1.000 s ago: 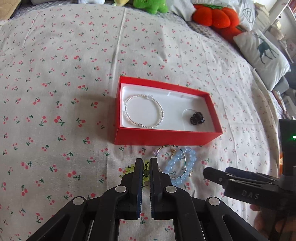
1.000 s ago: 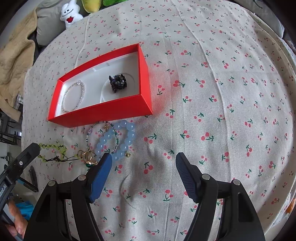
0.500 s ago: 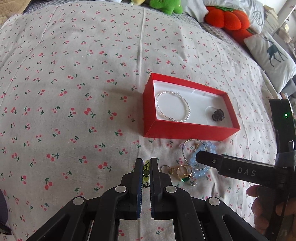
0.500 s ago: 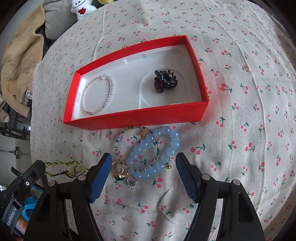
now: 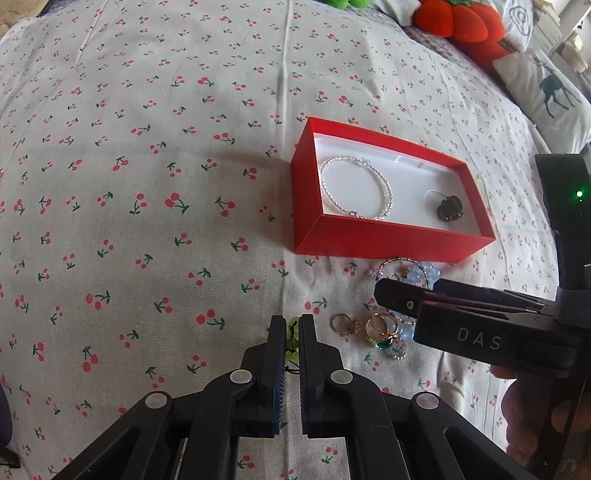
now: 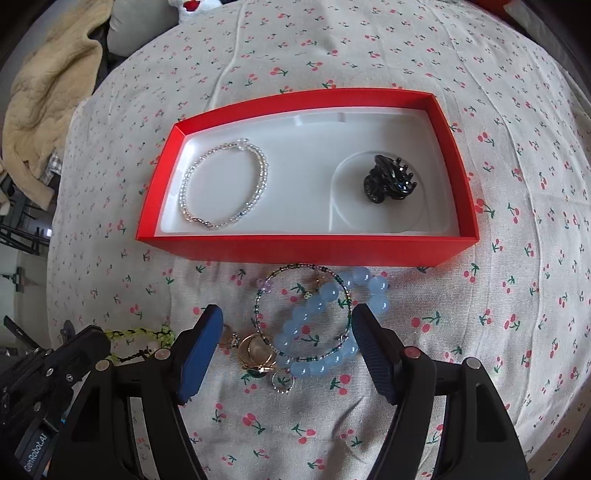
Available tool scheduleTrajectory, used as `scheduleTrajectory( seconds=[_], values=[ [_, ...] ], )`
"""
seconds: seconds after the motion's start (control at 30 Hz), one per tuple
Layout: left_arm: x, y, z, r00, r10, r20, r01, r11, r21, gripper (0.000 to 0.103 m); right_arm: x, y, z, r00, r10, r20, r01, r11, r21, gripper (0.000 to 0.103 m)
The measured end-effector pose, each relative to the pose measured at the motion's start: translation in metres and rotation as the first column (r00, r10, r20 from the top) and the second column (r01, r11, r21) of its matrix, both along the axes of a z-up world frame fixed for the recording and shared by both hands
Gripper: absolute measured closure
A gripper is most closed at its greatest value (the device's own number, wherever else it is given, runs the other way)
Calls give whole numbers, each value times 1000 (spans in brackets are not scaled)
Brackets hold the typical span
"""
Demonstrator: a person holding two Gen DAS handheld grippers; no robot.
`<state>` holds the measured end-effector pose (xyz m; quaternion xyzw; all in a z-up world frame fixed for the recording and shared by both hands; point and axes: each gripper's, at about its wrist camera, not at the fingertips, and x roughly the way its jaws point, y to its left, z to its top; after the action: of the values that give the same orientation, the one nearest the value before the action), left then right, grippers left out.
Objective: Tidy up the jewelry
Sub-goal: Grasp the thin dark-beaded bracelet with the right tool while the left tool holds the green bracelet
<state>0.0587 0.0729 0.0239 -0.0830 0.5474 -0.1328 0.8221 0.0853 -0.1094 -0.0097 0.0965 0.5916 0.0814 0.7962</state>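
Note:
A red box with a white liner holds a clear bead bracelet and a black hair claw. In front of it lie a blue bead bracelet, a thin dark beaded bangle, gold rings and a small silver ring. My left gripper is shut on a green bead string. My right gripper is open, low over the blue bracelet and rings.
The cherry-print cloth covers a bed. A deer-print pillow and an orange plush lie at the far right; a beige blanket lies at the left edge.
My right gripper has moved forward and down over the loose jewellery. My left gripper has drawn back to the left with the green string, still shut.

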Motion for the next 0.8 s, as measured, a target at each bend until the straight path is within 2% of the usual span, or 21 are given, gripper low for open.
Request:
scheduleTrajectory(
  seconds=[0.27, 0.37, 0.5, 0.8],
  values=[
    [0, -3, -1, 1000, -7, -7, 7, 1000, 1, 102, 7, 1, -22, 999, 3, -38, -6, 998, -57, 28],
    [0, -3, -3, 1000, -5, -11, 5, 1000, 4, 102, 7, 3, -22, 1000, 15, -17, -16, 997, -78, 29],
    [1, -1, -5, 1000, 4, -15, -4, 1000, 7, 102, 7, 7, -21, 999, 32, 0, -31, 990, -135, 42],
    [2, 1, -1, 1000, 20, -3, -20, 1000, -10, 102, -1, 7, -12, 999, 42, 19, -40, 993, -115, 45]
  ],
)
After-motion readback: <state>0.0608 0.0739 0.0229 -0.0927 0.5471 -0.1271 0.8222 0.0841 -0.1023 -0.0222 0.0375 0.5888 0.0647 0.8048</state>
